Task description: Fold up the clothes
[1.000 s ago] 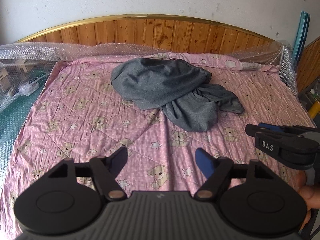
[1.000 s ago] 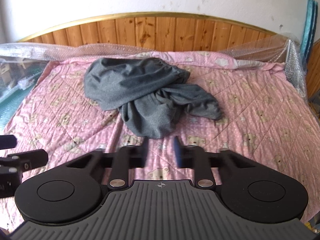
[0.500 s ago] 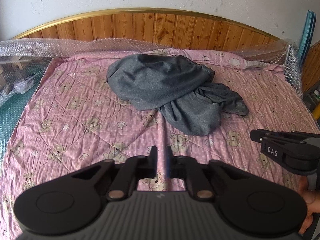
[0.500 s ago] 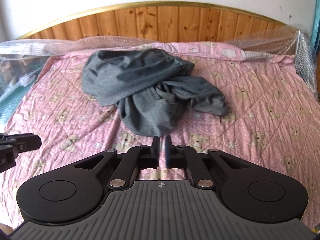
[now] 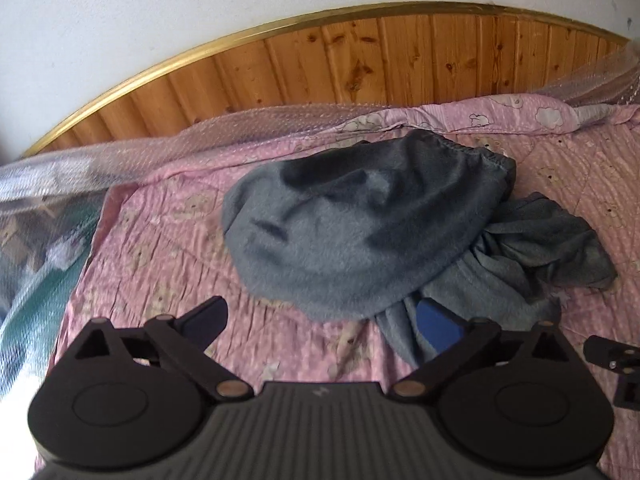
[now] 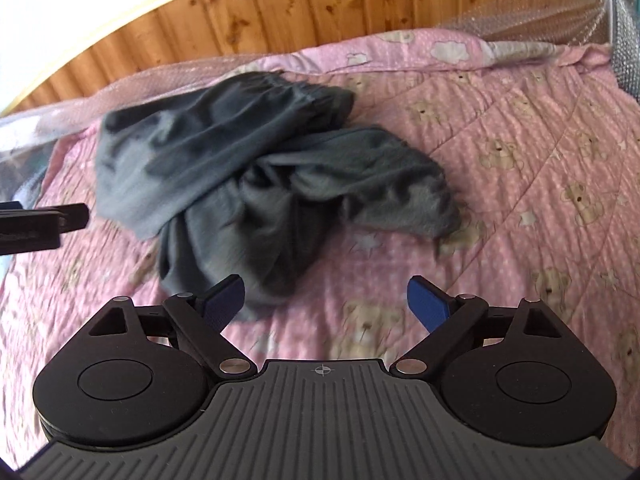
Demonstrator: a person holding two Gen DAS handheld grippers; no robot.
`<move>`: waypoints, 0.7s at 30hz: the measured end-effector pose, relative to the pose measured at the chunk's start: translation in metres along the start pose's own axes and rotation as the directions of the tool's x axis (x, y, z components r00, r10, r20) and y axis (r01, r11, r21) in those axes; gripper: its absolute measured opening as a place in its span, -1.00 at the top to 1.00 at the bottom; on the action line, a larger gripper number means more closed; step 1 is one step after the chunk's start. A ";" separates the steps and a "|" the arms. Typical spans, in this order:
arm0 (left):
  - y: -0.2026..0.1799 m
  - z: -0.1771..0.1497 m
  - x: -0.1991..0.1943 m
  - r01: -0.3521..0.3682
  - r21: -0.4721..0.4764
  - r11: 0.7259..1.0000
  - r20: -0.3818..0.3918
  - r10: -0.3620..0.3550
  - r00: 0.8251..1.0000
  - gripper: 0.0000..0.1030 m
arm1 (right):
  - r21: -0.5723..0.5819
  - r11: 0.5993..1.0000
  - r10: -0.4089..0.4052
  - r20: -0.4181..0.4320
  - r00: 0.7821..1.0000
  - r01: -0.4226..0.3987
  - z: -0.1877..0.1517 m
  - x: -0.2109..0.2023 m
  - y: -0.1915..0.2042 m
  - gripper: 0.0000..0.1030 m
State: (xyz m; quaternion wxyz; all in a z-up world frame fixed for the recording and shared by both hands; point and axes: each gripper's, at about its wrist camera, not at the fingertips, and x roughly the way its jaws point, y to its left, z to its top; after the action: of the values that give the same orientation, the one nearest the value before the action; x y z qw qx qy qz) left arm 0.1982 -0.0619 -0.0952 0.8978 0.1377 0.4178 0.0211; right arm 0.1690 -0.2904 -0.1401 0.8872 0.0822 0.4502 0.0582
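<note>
Because the grey garment (image 5: 360, 224) lies crumpled on the pink quilt (image 6: 520, 184), toward twelve o'clock below the wooden headboard (image 5: 400, 64), both tools sit low before it, probably to catch its near edges; the left gripper (image 5: 320, 320) and right gripper (image 6: 324, 300) have just been opening, jaws apart and empty; against half a second ago, the heap looms closer.

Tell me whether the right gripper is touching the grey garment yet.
Cannot tell. In the right wrist view the right gripper is open; its left finger overlaps the grey garment, contact unclear.
</note>
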 end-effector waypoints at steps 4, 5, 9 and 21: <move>-0.052 0.021 0.066 0.009 0.177 0.984 -0.024 -0.005 1.000 -1.00 | 0.112 0.994 0.012 -0.029 1.000 -0.008 0.022 0.036 -0.036 -0.77; -0.060 0.023 0.080 0.001 0.200 0.980 -0.035 0.006 0.999 -0.88 | 0.132 0.991 0.012 -0.039 0.999 -0.007 0.025 0.044 -0.044 -0.77; -0.063 0.039 0.113 -0.007 0.187 0.982 -0.061 0.019 0.998 0.53 | 0.177 0.984 0.011 -0.061 0.998 0.000 0.027 0.064 -0.072 -0.77; 0.228 -0.045 0.049 -0.246 -0.563 0.789 -0.250 0.122 0.961 0.66 | 0.100 0.991 0.086 0.044 0.995 -0.090 0.068 0.073 -0.046 -0.76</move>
State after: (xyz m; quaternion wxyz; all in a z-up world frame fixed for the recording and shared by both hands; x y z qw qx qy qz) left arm 0.2133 0.1750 -0.0985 0.8428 -0.1101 0.4633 0.2510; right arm 0.2686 -0.3292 -0.1672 0.8872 0.1485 0.4307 0.0726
